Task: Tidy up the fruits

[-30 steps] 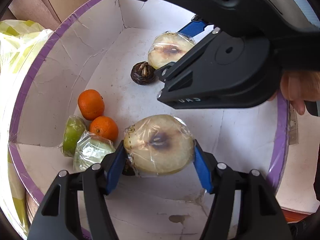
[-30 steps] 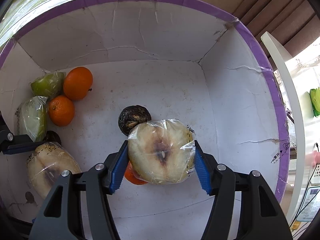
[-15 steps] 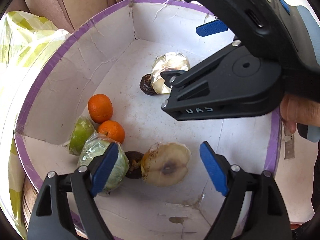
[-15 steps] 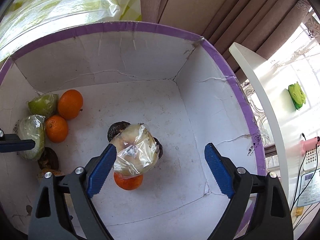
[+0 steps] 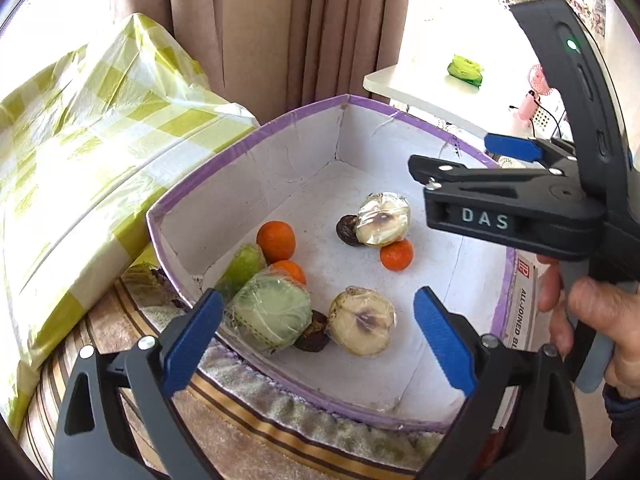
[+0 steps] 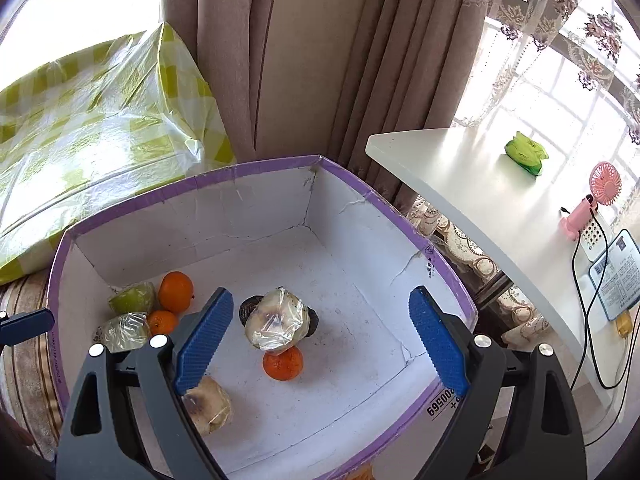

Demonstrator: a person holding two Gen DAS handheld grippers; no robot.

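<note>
A white box with a purple rim (image 5: 248,148) (image 6: 192,184) holds the fruit. A wrapped apple half (image 5: 362,320) (image 6: 208,404) lies near the front next to a dark fruit (image 5: 312,334) and a wrapped green half (image 5: 272,312) (image 6: 122,332). Another wrapped apple half (image 5: 382,220) (image 6: 278,322) rests mid-box on a dark fruit (image 5: 346,230) and an orange (image 5: 396,255) (image 6: 283,362). Two oranges (image 5: 276,240) (image 6: 175,291) and a green fruit (image 5: 242,266) (image 6: 132,298) lie at the left. My left gripper (image 5: 316,336) is open and empty above the box front. My right gripper (image 6: 320,340) is open and empty above the box.
A yellow-checked plastic-covered bundle (image 5: 80,152) (image 6: 88,120) lies left of the box. Brown curtains (image 6: 304,60) hang behind. A white table (image 6: 500,200) at the right carries a green packet (image 6: 524,154), a pink fan (image 6: 592,200) and cables. The box sits on a striped cloth (image 5: 240,432).
Both grippers opened, let go of their wrapped apple halves in the box, and pulled up and back, so the box now looks smaller in both views.
</note>
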